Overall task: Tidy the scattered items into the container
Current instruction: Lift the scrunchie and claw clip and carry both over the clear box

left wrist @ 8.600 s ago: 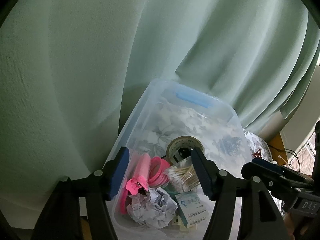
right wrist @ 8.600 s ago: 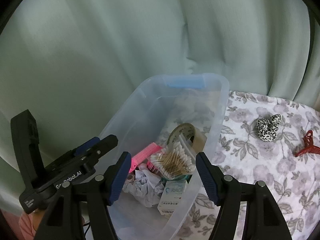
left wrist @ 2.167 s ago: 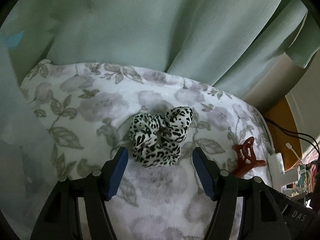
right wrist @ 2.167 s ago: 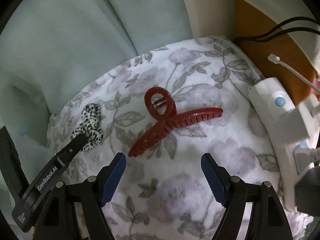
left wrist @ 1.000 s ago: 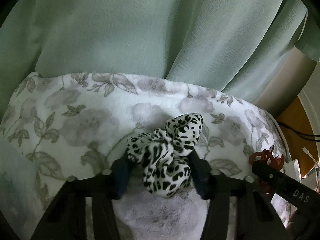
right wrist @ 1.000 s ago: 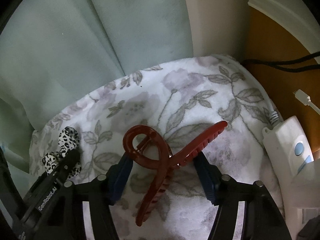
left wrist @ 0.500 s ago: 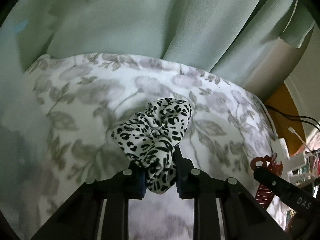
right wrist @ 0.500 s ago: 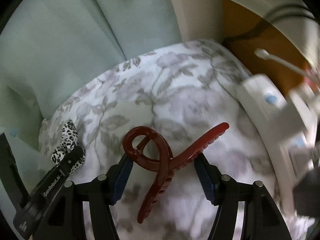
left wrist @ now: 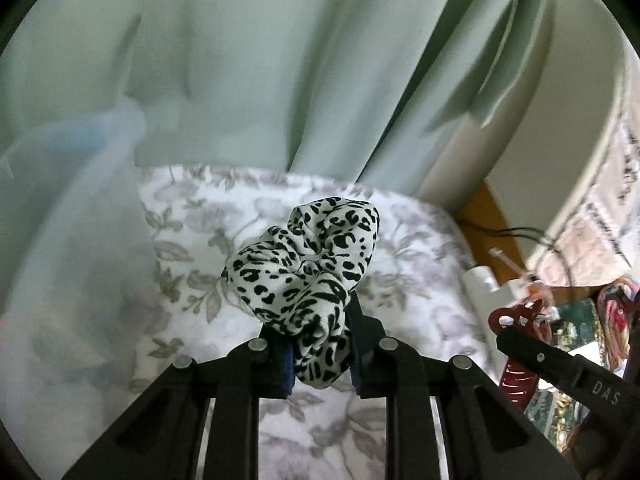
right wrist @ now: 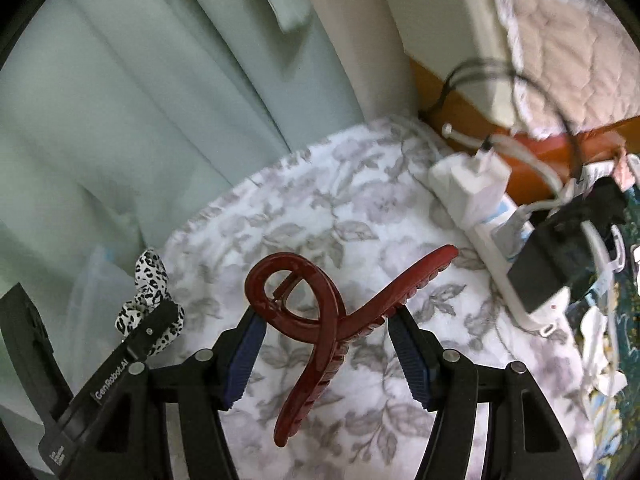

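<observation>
Left claw (left wrist: 320, 354): pads nearly together, pinching the leopard-print scrunchie (left wrist: 308, 272) at its lower end. Scrunchie bunches up above the fingertips, centre of the left wrist view, over the floral cloth (left wrist: 192, 280) and seemingly lifted off it. Claw points forward and slightly down across the surface.

Right claw (right wrist: 326, 344): partly closed, blue pads (right wrist: 246, 356) pressed against both sides of the dark red hair claw clip (right wrist: 320, 320). Clip loop sits upper left of the pads, one toothed arm runs to upper right, the other hangs down toward bottom centre. Can't tell if it is clear of the cloth. Claw tilted down at the surface.

Each claw shows in the other's view: right one at lower right of the left wrist view with the clip, left one at lower left of the right wrist view with the scrunchie.

Container (left wrist: 72, 208): translucent plastic bin, blurred, left edge of the left wrist view, just beside the cloth. Only a sliver shows at left in the right wrist view.

Surroundings: pale green curtain (left wrist: 260, 60) across the top of both views; white power strip (right wrist: 500, 248) with plugs and cables at right in the right wrist view, along the cloth's edge.
</observation>
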Action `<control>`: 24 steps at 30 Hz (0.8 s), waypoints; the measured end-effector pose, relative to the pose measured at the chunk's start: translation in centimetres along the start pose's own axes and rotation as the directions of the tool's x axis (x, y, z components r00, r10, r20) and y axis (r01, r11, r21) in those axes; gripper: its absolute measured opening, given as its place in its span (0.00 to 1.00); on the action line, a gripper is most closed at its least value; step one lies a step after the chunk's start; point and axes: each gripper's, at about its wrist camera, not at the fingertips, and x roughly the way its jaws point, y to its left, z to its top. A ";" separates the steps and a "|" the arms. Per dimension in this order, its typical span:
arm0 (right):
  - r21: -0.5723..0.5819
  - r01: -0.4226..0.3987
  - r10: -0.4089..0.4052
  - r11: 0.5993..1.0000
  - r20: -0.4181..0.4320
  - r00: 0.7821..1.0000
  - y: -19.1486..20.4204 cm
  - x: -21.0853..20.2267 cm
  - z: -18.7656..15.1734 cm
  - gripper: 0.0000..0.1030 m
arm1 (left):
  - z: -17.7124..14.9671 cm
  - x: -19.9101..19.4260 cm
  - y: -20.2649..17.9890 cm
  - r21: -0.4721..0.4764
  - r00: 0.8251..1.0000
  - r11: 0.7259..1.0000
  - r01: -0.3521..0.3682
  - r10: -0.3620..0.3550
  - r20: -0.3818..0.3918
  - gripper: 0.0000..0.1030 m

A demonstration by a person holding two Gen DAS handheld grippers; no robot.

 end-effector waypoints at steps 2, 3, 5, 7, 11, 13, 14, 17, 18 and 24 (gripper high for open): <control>-0.010 -0.013 0.013 1.000 0.024 1.000 0.5 -1.5 -0.3 0.65 | 0.1 -1.3 -0.4 0.006 1.000 1.000 0.007 -0.007 0.025 0.21; -0.015 -0.019 0.019 1.000 0.036 0.999 0.8 -2.2 -0.5 0.65 | 0.2 -2.0 -0.6 0.013 0.999 1.000 0.012 -0.012 0.039 0.21; -0.025 -0.031 0.032 0.999 0.060 0.998 1.3 -3.7 -0.8 0.65 | 0.1 -3.2 -0.6 0.025 0.998 1.000 0.016 -0.017 0.057 0.21; -0.035 -0.043 0.046 0.998 0.084 0.995 1.9 -5.2 -1.1 0.65 | 0.1 -4.0 -0.6 0.036 0.997 0.999 0.019 -0.022 0.076 0.21; -0.057 -0.066 0.073 0.996 0.131 0.989 3.0 -8.1 -1.7 0.65 | 0.0 -5.2 0.3 0.031 0.993 0.999 0.026 -0.030 0.118 0.21; -0.068 -0.077 0.087 0.995 0.154 0.984 3.5 -9.6 -2.0 0.65 | 0.0 -5.6 0.9 0.024 0.991 0.999 0.033 -0.036 0.129 0.21; -0.073 -0.082 0.093 0.994 0.162 0.982 3.7 -10.2 -2.3 0.65 | 0.1 -5.7 1.0 0.022 0.990 0.999 0.037 -0.040 0.135 0.21; -0.097 -0.084 0.101 0.992 0.183 0.978 4.7 -11.7 -2.9 0.65 | 0.2 -6.4 1.7 0.025 0.983 0.998 0.053 -0.057 0.176 0.21; -0.108 -0.082 0.102 0.991 0.189 0.977 5.1 -12.1 -3.1 0.65 | 0.2 -6.5 2.1 0.024 0.981 0.998 0.059 -0.062 0.184 0.21; -0.170 -0.086 0.124 0.982 0.222 0.967 8.0 -14.4 -4.7 0.65 | 0.2 -5.7 4.9 0.001 0.971 0.997 0.072 -0.071 0.230 0.21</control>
